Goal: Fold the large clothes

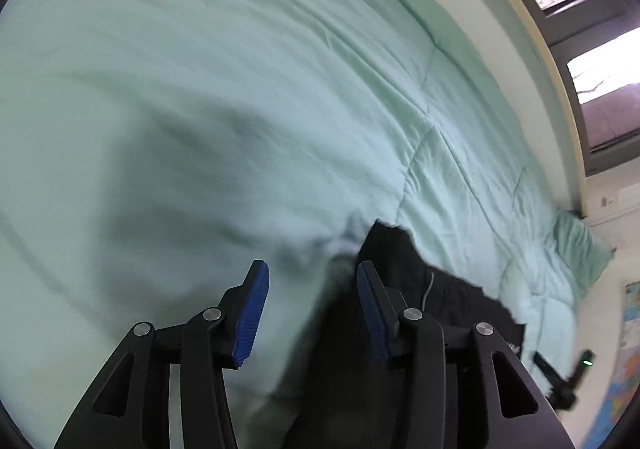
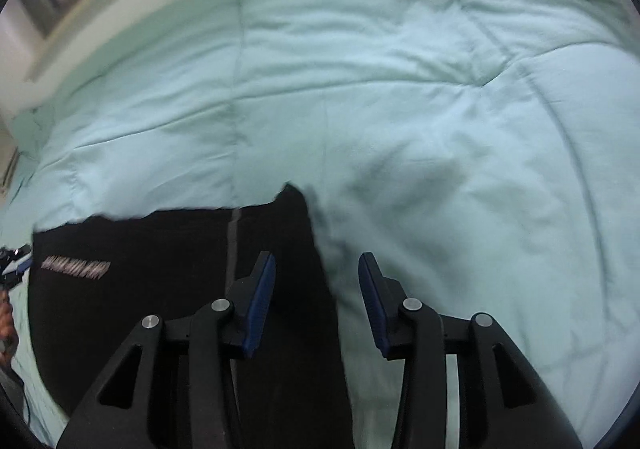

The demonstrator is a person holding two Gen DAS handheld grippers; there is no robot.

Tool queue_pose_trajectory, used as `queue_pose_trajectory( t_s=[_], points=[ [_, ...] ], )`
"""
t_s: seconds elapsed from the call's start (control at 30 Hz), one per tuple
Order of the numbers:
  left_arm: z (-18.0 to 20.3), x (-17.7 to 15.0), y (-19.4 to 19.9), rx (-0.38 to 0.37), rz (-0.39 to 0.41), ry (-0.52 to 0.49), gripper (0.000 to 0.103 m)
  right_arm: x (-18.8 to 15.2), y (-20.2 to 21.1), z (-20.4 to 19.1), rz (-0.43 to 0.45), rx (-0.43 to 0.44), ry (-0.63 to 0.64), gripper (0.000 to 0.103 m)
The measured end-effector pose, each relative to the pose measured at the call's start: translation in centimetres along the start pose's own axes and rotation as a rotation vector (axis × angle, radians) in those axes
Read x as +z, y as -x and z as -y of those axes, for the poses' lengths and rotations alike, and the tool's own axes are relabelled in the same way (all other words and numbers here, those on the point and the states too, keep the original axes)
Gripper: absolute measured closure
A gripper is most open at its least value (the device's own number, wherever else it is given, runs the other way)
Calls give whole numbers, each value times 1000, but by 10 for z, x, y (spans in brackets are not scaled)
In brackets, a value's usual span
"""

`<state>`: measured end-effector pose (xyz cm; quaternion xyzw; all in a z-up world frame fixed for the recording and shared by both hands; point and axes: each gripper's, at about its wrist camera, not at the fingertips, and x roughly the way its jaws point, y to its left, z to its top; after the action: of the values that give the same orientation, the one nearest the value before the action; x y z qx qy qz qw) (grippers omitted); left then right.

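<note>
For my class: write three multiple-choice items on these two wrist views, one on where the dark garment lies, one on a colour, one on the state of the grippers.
1. The black garment lies on:
A. a wooden floor
B. the comforter
C. a chair

2. The comforter is:
A. red
B. pale mint green
C. yellow

3. The left gripper and right gripper are:
A. both open, holding nothing
B. both shut on cloth
C. one open, one shut

Answers:
1 B, bedding surrounds the garment.
2 B, both views show it.
3 A, a wide gap separates each pair of blue pads.
</note>
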<state>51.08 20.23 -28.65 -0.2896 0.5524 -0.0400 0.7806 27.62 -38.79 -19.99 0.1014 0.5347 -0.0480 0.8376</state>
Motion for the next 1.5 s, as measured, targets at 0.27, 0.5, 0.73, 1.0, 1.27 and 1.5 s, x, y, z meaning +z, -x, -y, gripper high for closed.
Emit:
queue_pose_trajectory(
  t_s=[0.27,0.5,0.73,1.0,1.27,1.5],
  points=[
    [97,-115,76,-38,34,-372,54,-84,39,-86,-41,176,67,57],
    [165,-212,44,-9,5,-526,50,-121,10,-150,-65,148,88,49],
    [133,-219,-24,65,-108,-407,48,-147,-42,-166,-86,17,157,14],
    [147,-214,-4,62,-100,-479,46,-126,-21,-162,-106,63,168,24],
    [156,-141,-7,29,-44,-359,45,-47,-47,-177,-50,88,124,29],
    [136,-123,-66,112,-125,-334,42,-55,-99,-179,-98,38,145,33]
  ],
)
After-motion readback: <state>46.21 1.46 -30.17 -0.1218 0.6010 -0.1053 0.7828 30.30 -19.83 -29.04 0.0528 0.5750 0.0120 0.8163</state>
